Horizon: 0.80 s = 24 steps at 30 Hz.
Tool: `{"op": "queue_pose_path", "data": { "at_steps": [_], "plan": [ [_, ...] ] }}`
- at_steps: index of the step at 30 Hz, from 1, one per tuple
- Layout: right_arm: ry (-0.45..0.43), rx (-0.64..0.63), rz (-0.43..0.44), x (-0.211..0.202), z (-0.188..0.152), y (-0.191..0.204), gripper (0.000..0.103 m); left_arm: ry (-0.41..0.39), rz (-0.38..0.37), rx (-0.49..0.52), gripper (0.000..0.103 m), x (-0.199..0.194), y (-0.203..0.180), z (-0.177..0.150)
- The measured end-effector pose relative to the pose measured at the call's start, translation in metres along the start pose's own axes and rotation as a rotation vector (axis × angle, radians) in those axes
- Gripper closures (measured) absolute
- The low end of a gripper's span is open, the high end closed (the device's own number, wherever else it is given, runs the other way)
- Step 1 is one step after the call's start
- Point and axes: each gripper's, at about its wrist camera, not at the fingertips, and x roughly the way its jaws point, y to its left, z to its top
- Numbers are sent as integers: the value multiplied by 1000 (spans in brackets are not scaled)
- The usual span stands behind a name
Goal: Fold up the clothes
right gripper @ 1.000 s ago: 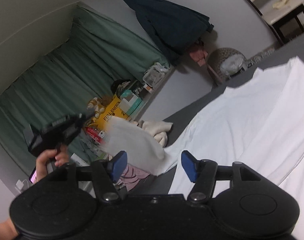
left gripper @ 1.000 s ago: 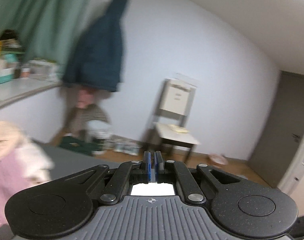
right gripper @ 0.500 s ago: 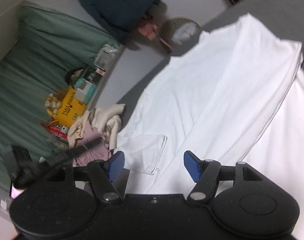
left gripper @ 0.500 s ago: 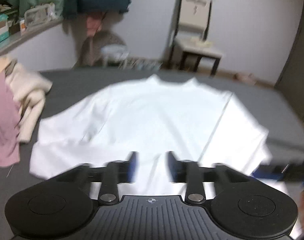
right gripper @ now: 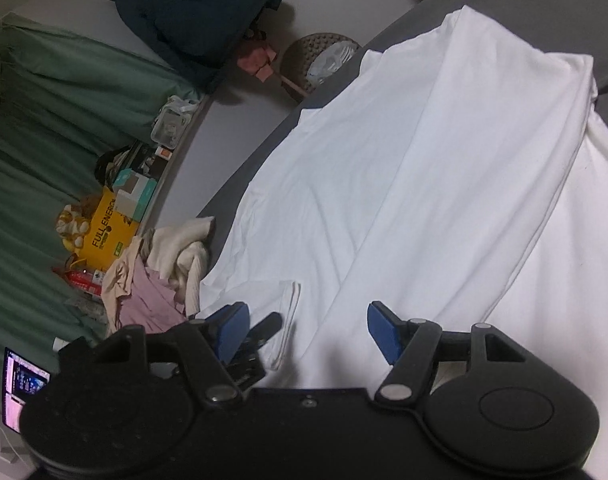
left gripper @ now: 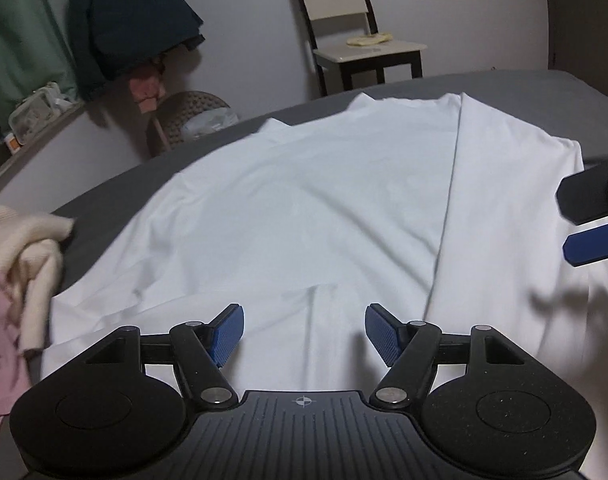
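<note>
A white shirt (left gripper: 304, 208) lies spread on the grey bed (left gripper: 543, 84), with its right side folded inward along a long crease. It also shows in the right wrist view (right gripper: 423, 184). My left gripper (left gripper: 304, 334) is open and empty, low over the shirt's near hem. My right gripper (right gripper: 307, 330) is open and empty over the shirt's near edge. Its fingers (left gripper: 595, 240) enter the left wrist view from the right. The left gripper's fingers (right gripper: 264, 328) show beside a folded sleeve (right gripper: 288, 320).
A pile of cream and pink clothes (left gripper: 16, 264) lies at the bed's left edge, also in the right wrist view (right gripper: 164, 272). A chair (left gripper: 355, 32), a hanging dark coat (left gripper: 128, 20) and a basket (left gripper: 196, 116) stand by the far wall. A cluttered shelf (right gripper: 116, 208) runs along the green curtain.
My left gripper has opened and dropped from facing the wall to low over the shirt. The sleeve that was lifted one second ago now lies folded on the shirt. My right gripper stays open.
</note>
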Motion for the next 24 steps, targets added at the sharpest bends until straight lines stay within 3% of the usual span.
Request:
{"op": "queue_pose_path", "data": {
  "at_steps": [2,6,8,12,16,21,24],
  "plan": [
    [-7,2,0,-2,2,-1,38,29,10,5,70,12,-4,0],
    [-6,11,3,-2,4,-5,38,43,30,24,78,25,-12,2],
    [-4,16,5,-2,5,-6,38,32,34,18,93,22,-14,1],
    [2,21,9,-3,6,-9,38,5,27,-18,97,16,-13,0],
    [6,24,12,-4,6,-9,38,-65,-11,-146,98,-1,8,-2],
    [15,8,21,-2,3,-4,38,-157,-117,-280,98,-37,28,-2],
    [14,-11,42,0,-1,2,38,-202,-188,-278,98,-61,23,-4]
  ]
}}
